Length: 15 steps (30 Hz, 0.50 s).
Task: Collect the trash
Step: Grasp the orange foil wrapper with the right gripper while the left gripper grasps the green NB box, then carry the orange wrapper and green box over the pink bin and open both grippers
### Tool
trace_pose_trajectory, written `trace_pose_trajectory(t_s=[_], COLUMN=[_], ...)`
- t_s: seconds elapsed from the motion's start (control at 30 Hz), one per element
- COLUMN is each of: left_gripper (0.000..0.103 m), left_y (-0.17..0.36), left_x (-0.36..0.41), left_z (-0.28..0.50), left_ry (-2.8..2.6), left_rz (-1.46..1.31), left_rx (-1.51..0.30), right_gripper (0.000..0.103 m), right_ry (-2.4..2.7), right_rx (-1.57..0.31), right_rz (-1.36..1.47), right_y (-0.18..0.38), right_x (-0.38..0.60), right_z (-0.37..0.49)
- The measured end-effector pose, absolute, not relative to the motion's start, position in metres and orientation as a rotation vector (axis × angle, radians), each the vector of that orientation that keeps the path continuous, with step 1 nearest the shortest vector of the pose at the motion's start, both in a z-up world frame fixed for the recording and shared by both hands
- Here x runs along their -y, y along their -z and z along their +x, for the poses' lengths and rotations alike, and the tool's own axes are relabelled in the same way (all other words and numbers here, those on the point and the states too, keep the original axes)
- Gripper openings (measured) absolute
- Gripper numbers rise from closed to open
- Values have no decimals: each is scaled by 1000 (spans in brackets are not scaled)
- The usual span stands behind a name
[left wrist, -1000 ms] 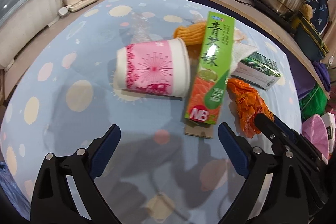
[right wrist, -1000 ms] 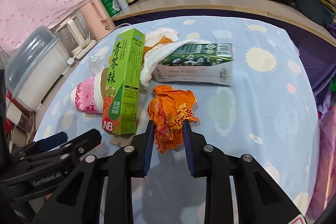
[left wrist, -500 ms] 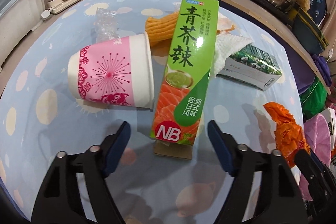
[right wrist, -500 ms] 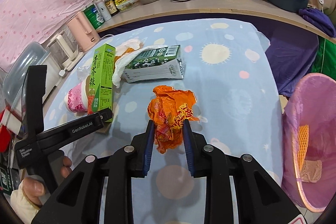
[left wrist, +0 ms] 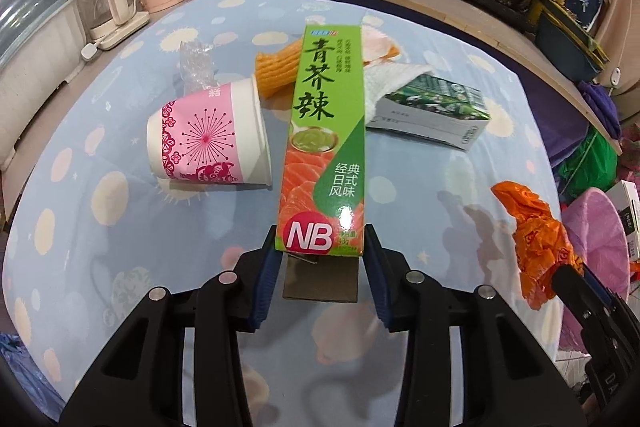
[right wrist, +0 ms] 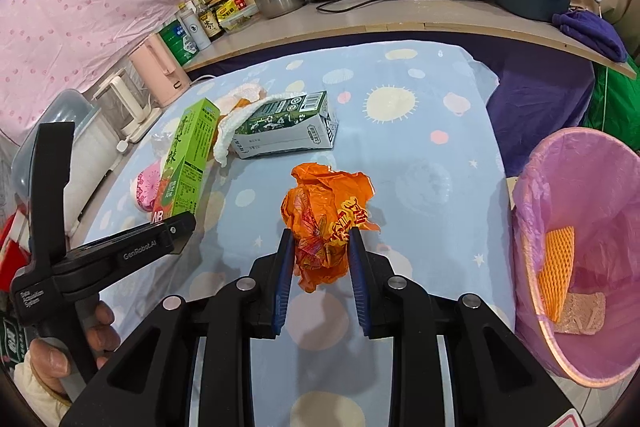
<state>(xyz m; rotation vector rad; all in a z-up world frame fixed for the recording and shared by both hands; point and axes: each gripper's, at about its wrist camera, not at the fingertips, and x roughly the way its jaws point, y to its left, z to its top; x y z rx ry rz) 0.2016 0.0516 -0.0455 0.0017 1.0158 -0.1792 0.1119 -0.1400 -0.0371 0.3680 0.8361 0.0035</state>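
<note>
**Two pieces in hand, bin on the right**

We're mid-collection w/ both grippers busy. Our right gripper [right wrist: 318, 247] is clenched on the orange wrapper [right wrist: 330, 215], held up off the table [right wrist: 420, 147], the pink-lined bin [right wrist: 576, 187] off to its right. Our left gripper [left wrist: 320, 251] has its jaws against both sides of the green box [left wrist: 326, 147] at its near end, by the "NB" mark; we judge it a grasp. The box runs away from us over the pile, its far end on the other trash.

Next move, as we judge it: carry the wrapper right, over the bin rim, then release. The left must lift the box w/o dragging the cup [left wrist: 208, 139], which lies on its side just beside it, and follow to the bin.

Left on the table: cup, milk carton [left wrist: 432, 111], white tissue [left wrist: 388, 79], orange netting [left wrist: 276, 73], clear plastic scrap [left wrist: 196, 65].

Hard to tell: whether the box is off the table yet. A brown flap [left wrist: 320, 279] shows below its near end; box part or separate piece, can't say. Tissue hides part of the carton. Bin is cut off at frame edge; an orange net and a brownish piece lie inside.
</note>
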Motion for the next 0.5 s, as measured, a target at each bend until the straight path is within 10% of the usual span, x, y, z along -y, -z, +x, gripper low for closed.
trace_pose_trajectory(t_s=[0.5], left_gripper=[38], left_y=[-11], left_x=[-20], left_z=[139], left_ry=[307], left_rz=[12], left_rx=[-938], right_gripper=[25], right_ry=[68], right_rx=[-761], right_rz=[416], right_y=[18], right_x=[184], right_z=[63])
